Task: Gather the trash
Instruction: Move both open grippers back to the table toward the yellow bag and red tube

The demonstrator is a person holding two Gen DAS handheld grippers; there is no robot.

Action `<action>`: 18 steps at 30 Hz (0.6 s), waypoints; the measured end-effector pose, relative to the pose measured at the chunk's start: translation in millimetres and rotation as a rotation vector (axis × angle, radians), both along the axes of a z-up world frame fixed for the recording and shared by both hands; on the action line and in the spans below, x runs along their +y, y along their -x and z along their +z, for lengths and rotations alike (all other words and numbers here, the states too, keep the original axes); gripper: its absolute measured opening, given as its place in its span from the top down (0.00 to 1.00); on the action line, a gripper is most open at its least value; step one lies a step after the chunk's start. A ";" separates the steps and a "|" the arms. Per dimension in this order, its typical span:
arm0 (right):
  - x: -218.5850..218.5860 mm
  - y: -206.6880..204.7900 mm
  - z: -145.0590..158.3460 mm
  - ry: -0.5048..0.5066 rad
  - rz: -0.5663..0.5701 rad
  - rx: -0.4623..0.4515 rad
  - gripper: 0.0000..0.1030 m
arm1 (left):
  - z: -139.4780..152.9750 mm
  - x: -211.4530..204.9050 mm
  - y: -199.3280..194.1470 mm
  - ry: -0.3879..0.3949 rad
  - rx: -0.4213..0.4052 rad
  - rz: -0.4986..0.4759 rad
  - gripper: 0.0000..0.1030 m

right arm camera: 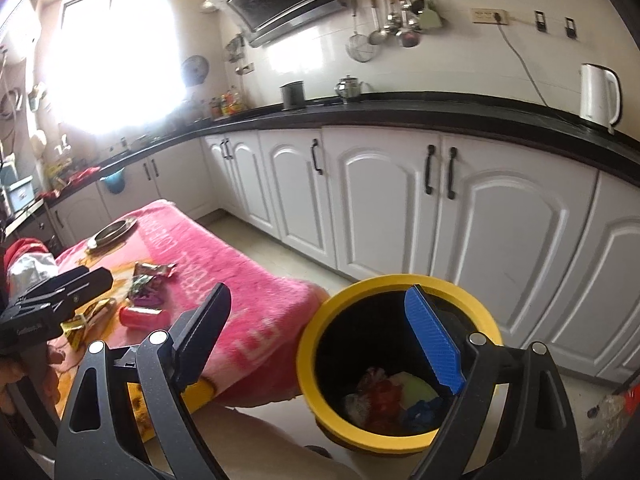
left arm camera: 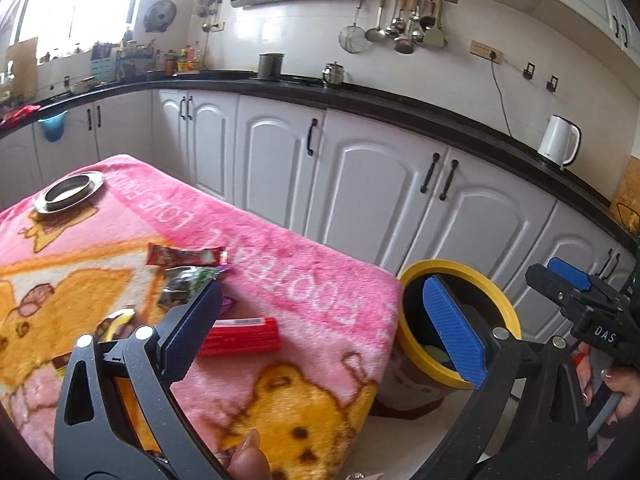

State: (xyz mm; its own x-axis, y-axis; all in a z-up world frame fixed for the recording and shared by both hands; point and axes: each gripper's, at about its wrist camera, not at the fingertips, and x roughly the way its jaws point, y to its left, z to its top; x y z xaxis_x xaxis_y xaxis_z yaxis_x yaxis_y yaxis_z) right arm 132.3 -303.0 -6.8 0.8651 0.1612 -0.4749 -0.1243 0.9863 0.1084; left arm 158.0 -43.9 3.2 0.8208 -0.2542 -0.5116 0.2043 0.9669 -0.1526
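Right wrist view: a yellow-rimmed bin (right arm camera: 400, 360) at lower centre, already partly filled, with crumpled red, pale green and blue scraps lying at its bottom. Right gripper (right arm camera: 328, 344) spread wide and empty, jaws framing the bin's mouth, nothing between the pads. Left of it, the pink blanket-covered table (right arm camera: 248, 292), with litter left on top: a red tube-like packet (right arm camera: 144, 317), a green and purple foil wrapper (right arm camera: 145, 289), a reddish-brown wrapper (right arm camera: 154, 269) and a gold one (right arm camera: 94, 312) close by the left gripper. Left wrist view: left gripper (left arm camera: 324, 328) likewise wide open and holding nothing, dark finger over the wrappers at lower left, blue finger across the bin at lower right; the red packet lying between them on the blanket. A metal dish (left arm camera: 69, 193) at upper left of the table (probably not rubbish, though hard to judge). Task judged part done: some pieces binned, at least four wrappers left on the table. Next pick likely the red packet or the foil wrapper, both nearest the open left jaws.
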 end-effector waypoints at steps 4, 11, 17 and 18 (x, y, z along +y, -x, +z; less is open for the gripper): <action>15.8 -5.2 0.0 0.009 0.039 0.010 0.17 | -2.0 18.1 2.2 -0.008 -0.001 0.038 0.10; 43.6 -13.8 1.5 0.016 0.110 0.025 0.17 | -2.8 55.0 5.3 -0.004 -0.002 0.109 0.10; 71.1 -23.4 1.9 0.010 0.190 0.043 0.17 | -6.3 84.4 9.9 -0.011 0.005 0.167 0.10; 76.1 -25.1 1.2 0.009 0.212 0.048 0.17 | -7.8 89.7 10.2 -0.010 0.009 0.177 0.10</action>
